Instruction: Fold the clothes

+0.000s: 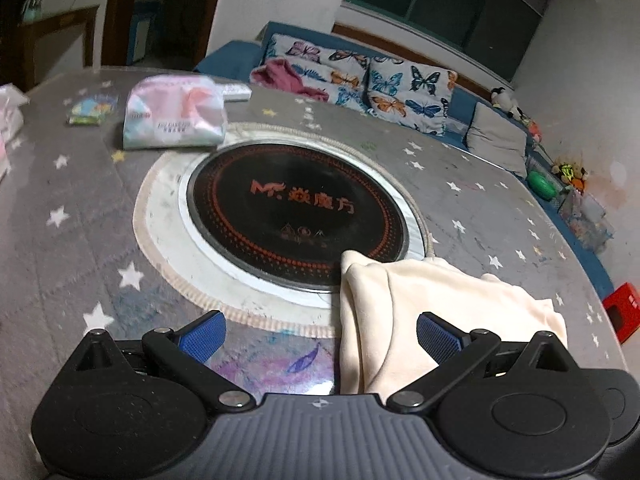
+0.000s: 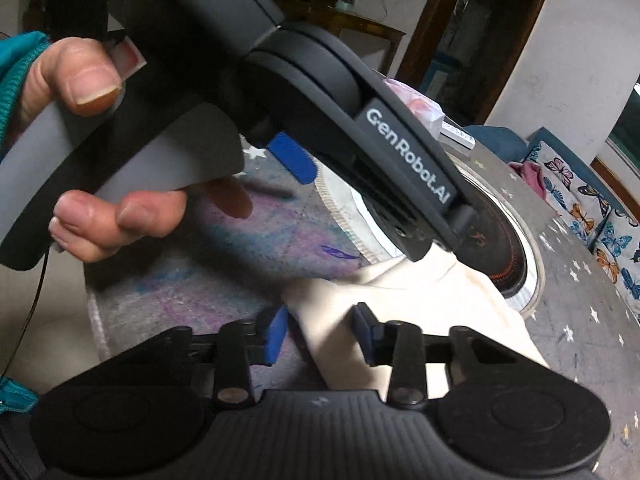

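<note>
A cream garment [image 1: 440, 304] lies folded on the grey star-patterned table cover, its far edge over the black round hotplate [image 1: 296, 216]. My left gripper [image 1: 320, 336] is open wide just above the cloth's left edge, its blue pads [image 1: 204, 336] clear of the fabric. In the right wrist view the same cream garment [image 2: 420, 300] lies below my right gripper [image 2: 320, 336], which is open with the cloth's near corner between its blue pads [image 2: 276, 336]. The left gripper body [image 2: 304, 92], held by a hand [image 2: 100, 208], crosses above.
A pastel pouch [image 1: 172, 116] and a small green packet [image 1: 92, 108] lie at the table's far left. A red box [image 1: 624, 312] sits off the right edge. A blue sofa with butterfly cushions [image 1: 384, 84] stands behind the table.
</note>
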`<state>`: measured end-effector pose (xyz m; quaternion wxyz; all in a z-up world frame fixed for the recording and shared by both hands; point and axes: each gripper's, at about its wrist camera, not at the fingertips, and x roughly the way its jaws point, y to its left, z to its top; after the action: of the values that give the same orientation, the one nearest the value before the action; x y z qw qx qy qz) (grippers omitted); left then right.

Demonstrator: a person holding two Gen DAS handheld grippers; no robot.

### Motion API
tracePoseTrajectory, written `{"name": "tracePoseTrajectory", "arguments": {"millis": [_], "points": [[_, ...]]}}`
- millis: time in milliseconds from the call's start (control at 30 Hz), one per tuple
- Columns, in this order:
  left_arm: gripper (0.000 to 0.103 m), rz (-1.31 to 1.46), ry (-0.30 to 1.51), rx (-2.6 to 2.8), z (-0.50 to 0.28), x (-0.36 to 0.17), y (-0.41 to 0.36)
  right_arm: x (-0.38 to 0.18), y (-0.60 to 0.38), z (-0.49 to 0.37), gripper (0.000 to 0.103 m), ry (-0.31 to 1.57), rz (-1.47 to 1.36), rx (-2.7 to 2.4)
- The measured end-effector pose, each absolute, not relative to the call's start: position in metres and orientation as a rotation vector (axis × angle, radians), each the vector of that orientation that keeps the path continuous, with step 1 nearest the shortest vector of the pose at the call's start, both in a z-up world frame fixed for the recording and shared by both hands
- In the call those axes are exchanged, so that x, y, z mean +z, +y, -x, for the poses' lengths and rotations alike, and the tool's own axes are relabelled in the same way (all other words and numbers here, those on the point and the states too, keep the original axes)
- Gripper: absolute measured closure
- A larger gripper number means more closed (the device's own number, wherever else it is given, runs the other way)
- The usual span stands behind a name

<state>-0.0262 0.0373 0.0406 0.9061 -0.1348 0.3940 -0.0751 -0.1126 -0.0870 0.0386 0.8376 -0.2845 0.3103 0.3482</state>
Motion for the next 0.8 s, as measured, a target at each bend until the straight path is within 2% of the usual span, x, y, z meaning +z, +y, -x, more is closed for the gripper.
{"name": "tracePoseTrajectory", "arguments": {"millis": [133,233,600,800], "points": [[0.0,0.329,0.845,-0.157,0.023,0.036,0.04,0.041,-0.093,0.11,0.086,0.657,0.564,0.722],[0.0,0.385,0.87,-0.162,0.02,0.033,0.042,0.045,-0.101,0.108,0.091,0.66,0.503,0.721],[0.001,0.636,0.952,-0.206,0.011,0.027,0.041,0.077,-0.142,0.095,0.095,0.658,0.252,0.715],[0.019,0.783,0.997,-0.28,0.009,0.019,0.027,0.086,-0.156,0.096,0.095,0.642,0.203,0.716]]}}
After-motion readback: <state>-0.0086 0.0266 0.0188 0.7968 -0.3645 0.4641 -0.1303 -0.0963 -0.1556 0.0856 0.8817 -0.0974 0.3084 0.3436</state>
